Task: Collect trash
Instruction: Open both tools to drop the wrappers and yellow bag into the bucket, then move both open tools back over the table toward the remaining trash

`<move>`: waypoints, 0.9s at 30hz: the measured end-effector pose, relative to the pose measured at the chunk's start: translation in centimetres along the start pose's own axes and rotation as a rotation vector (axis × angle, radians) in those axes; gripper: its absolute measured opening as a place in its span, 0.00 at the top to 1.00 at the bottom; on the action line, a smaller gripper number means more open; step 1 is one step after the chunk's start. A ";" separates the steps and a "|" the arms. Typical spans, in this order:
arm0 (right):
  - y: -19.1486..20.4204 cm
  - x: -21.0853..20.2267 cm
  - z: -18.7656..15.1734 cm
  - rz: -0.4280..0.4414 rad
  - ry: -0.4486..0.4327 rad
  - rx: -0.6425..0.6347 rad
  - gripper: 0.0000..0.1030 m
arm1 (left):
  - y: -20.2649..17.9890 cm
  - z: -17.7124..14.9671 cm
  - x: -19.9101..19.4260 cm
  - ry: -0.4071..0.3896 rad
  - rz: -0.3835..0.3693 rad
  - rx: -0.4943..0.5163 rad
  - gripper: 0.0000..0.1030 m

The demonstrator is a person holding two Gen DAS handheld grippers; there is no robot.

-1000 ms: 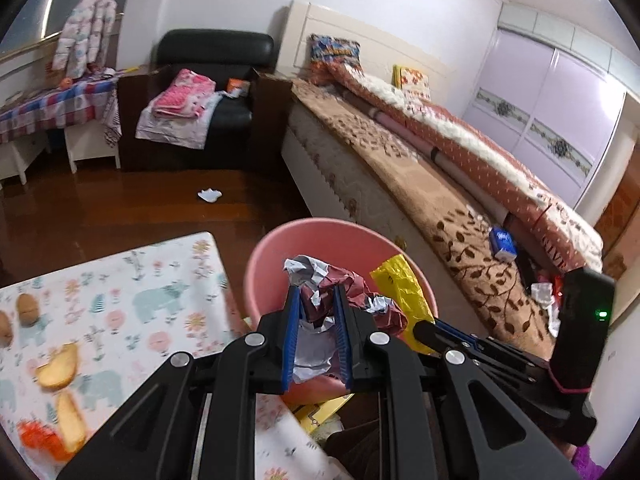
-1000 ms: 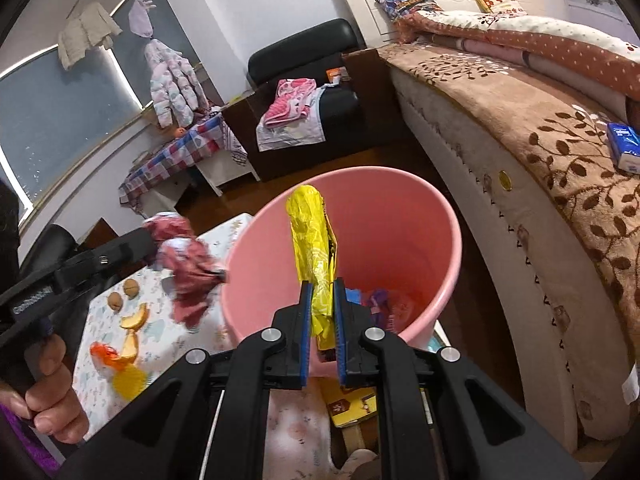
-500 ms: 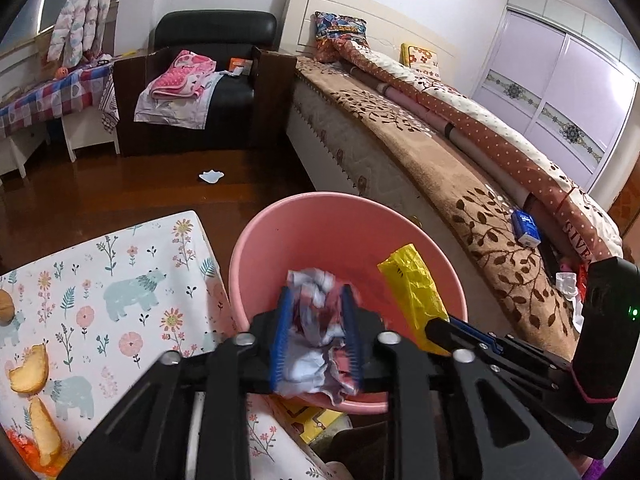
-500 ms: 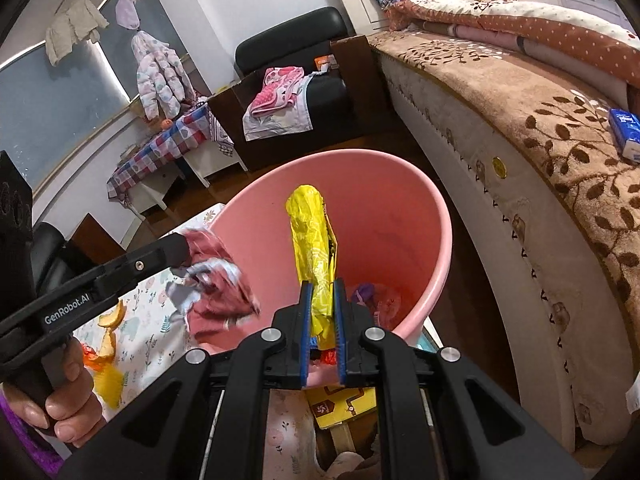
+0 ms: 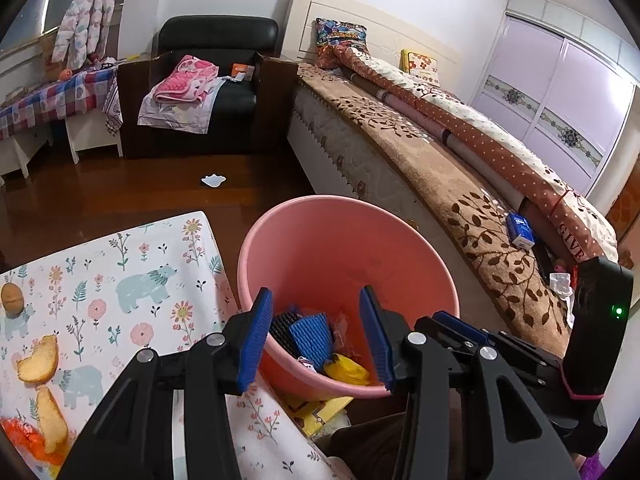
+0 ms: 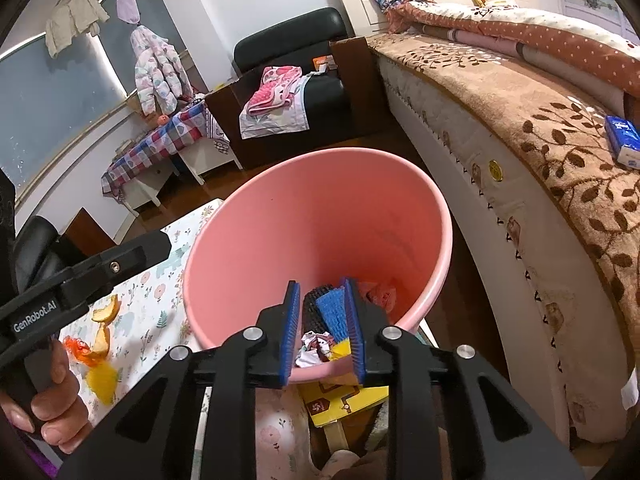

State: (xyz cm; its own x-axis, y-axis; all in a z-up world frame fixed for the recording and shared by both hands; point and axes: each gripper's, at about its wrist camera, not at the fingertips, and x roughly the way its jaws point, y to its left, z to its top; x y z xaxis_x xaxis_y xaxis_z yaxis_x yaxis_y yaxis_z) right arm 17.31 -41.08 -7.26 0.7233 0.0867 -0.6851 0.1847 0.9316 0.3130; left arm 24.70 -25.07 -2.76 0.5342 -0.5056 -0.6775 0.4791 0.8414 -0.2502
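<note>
With both wrappers now lying among the litter at the bottom of the pink bin [image 5: 400, 248], your grippers have nothing left in them. The yellow wrapper [image 5: 346, 372] sits low against the near wall, and the crumpled red-and-white wrapper [image 6: 314, 344] lies beside it by the blue mesh sleeve [image 5: 310, 330].

Your left gripper [image 5: 316, 338] has just been opening and its jaws stand wide over the near rim, with only bin contents showing between them. Your right gripper [image 6: 322, 330] has just been opening too, but only a little; its jaws are narrowly parted and grip nothing.

Both sets of fingers hang close over that near rim, so a careless pull back could, I judge, catch the lip and tip the bin, spilling it over the floor. The two tools are also close together; swinging either sideways risks a knock against the other.

More remains on the table [image 5: 132, 280]: the bread pieces [image 5: 38, 360], the orange scrap [image 6: 76, 346] and the nut [image 5: 12, 298]. Soft bread may crumble if you squeeze hard, and the narrow right jaws would need widening first. A white scrap [image 5: 213, 180] on the floor is easy to overlook.
</note>
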 end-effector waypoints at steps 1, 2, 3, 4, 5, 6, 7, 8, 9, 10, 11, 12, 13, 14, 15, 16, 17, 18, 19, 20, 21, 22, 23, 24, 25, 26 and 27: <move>0.2 -0.2 -0.1 -0.004 0.000 -0.003 0.77 | 0.0 -0.1 -0.3 -0.003 0.000 0.002 0.57; 0.3 -0.3 -0.2 -0.006 -0.001 -0.004 0.77 | 0.0 -0.2 -0.6 -0.004 -0.001 0.004 0.57; 0.5 -0.6 -0.3 -0.009 -0.004 -0.006 0.77 | 0.0 -0.3 -1.0 -0.006 0.001 0.007 0.57; 0.7 -0.7 -0.3 -0.011 -0.005 -0.007 0.77 | -0.1 -0.3 -1.3 -0.008 0.004 0.009 0.57; 0.9 -1.0 -0.4 -0.012 -0.009 -0.010 0.77 | -0.2 -0.4 -1.6 -0.009 0.004 0.011 0.57; 1.1 -1.3 -0.5 -0.012 -0.013 -0.013 0.77 | -0.2 -0.5 -2.1 -0.012 0.005 0.012 0.57; 1.5 -1.8 -0.6 -0.012 -0.018 -0.018 0.77 | -0.2 -0.7 -2.5 -0.016 0.008 0.011 0.57; 1.8 -2.0 -0.7 -0.011 -0.021 -0.021 0.77 | -0.1 -0.8 -3.0 -0.019 0.011 0.010 0.57; 2.3 -2.4 -0.9 -0.010 -0.023 -0.027 0.77 | 0.1 -0.9 -3.6 -0.022 0.014 0.007 0.55; 2.5 -2.5 -1.0 -0.011 -0.024 -0.032 0.77 | 0.2 -1.1 -4.0 -0.024 0.017 0.005 0.49; 2.9 -2.8 -1.1 -0.011 -0.026 -0.039 0.77 | 0.4 -1.3 -4.6 -0.028 0.024 0.004 0.47; 3.3 -3.0 -1.3 -0.008 -0.026 -0.044 0.77 | 0.6 -1.5 -5.2 -0.036 0.031 0.003 0.45; 3.6 -3.1 -1.3 -0.006 -0.025 -0.047 0.77 | 0.7 -1.7 -5.8 -0.041 0.034 0.003 0.45; 4.0 -3.3 -1.5 0.000 -0.024 -0.052 0.77 | 0.9 -1.9 -6.3 -0.044 0.040 0.003 0.45; 4.5 -3.5 -1.7 0.009 -0.021 -0.057 0.77 | 1.2 -2.2 -7.0 -0.048 0.048 0.003 0.45; 4.8 -3.6 -1.8 0.014 -0.020 -0.061 0.77 | 1.4 -2.4 -7.6 -0.052 0.054 0.001 0.45; 5.4 -3.8 -2.1 0.024 -0.018 -0.068 0.77 | 1.8 -2.7 -8.2 -0.056 0.060 -0.002 0.45; 5.8 -3.9 -2.4 0.033 -0.016 -0.074 0.77 | 2.2 -3.0 -8.9 -0.062 0.067 -0.006 0.45; 6.3 -4.0 -2.6 0.045 -0.013 -0.082 0.77 | 2.6 -3.3 -9.7 -0.069 0.075 -0.013 0.45; 7.0 -4.2 -2.9 0.061 -0.008 -0.093 0.77 | 3.1 -3.7 -10.6 -0.077 0.083 -0.021 0.45; 7.6 -4.3 -3.3 0.077 -0.003 -0.103 0.77 | 3.7 -4.0 -11.4 -0.084 0.093 -0.030 0.45; 8.2 -4.3 -3.6 0.090 0.001 -0.111 0.77 | 4.3 -4.3 -12.1 -0.089 0.102 -0.038 0.45; 8.6 -4.3 -3.8 0.099 0.007 -0.117 0.77 | 4.8 -4.7 -12.9 -0.094 0.114 -0.047 0.45; 9.2 -4.2 -4.1 0.108 0.020 -0.129 0.76 | 5.6 -5.2 -13.7 -0.100 0.130 -0.058 0.45; 9.8 -4.1 -4.5 0.114 0.030 -0.144 0.70 | 6.1 -5.5 -14.4 -0.104 0.144 -0.068 0.45; 10.3 -4.0 -4.7 0.115 0.034 -0.156 0.66 | 6.8 -6.0 -15.1 -0.106 0.157 -0.081 0.45; 10.9 -4.0 -5.0 0.114 0.039 -0.174 0.66 | 7.3 -6.4 -15.7 -0.107 0.168 -0.092 0.45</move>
State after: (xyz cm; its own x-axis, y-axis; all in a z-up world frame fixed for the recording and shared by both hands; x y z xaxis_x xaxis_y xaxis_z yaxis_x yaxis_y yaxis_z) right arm 13.12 -29.48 -4.44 0.7058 0.2051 -0.6780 -0.0170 0.9618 0.2733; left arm 15.35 -9.78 1.66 0.6746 -0.3699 -0.6388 0.3142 0.9270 -0.2051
